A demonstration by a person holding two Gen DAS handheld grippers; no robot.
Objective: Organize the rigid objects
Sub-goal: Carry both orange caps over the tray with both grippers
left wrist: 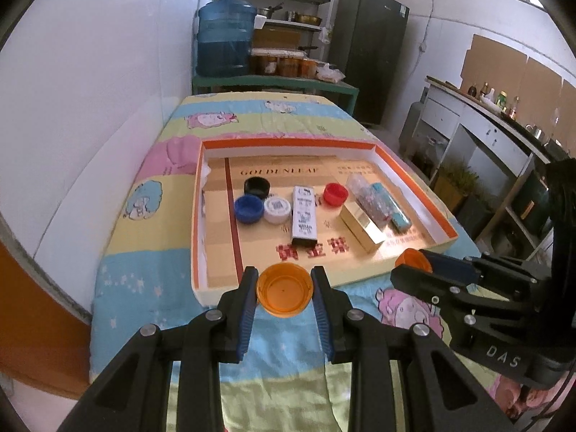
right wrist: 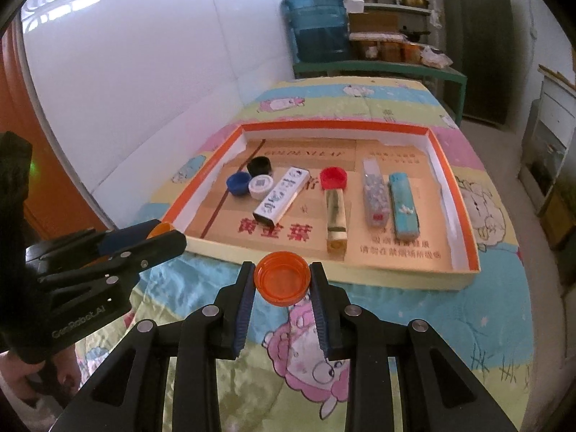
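Left cap: orange cap (left wrist: 283,289), open side up, pinched between the fingers of the left gripper (left wrist: 284,288), lower centre of the left view, held above the quilt (left wrist: 144,273) just short of the tray's near wall.
Right cap: second orange cap (right wrist: 282,277), also open side up, clamped in the right gripper (right wrist: 282,280), lower centre of the right view, likewise just short of the near wall.
Tray: shallow orange-rimmed tray (right wrist: 455,194) lies straight ahead of both caps, up-frame.
Caps in tray: blue (right wrist: 238,183), black (right wrist: 260,166) and white (right wrist: 261,187) caps cluster at the tray's left; red cap (right wrist: 334,178) sits apart, mid-tray.
Boxes in tray: white box (right wrist: 282,199), gold box (right wrist: 337,217), clear packet (right wrist: 375,192) and teal box (right wrist: 403,203) lie with long axes running near to far.
Key relation: the cap cluster is ahead and left; the left gripper appears nearer to it, the right nearer the red cap.
Judgement: next move likely carries each cap forward over the wall; free floor beside the cluster looks adequate.
Risk: a round cap could roll if released tilted.
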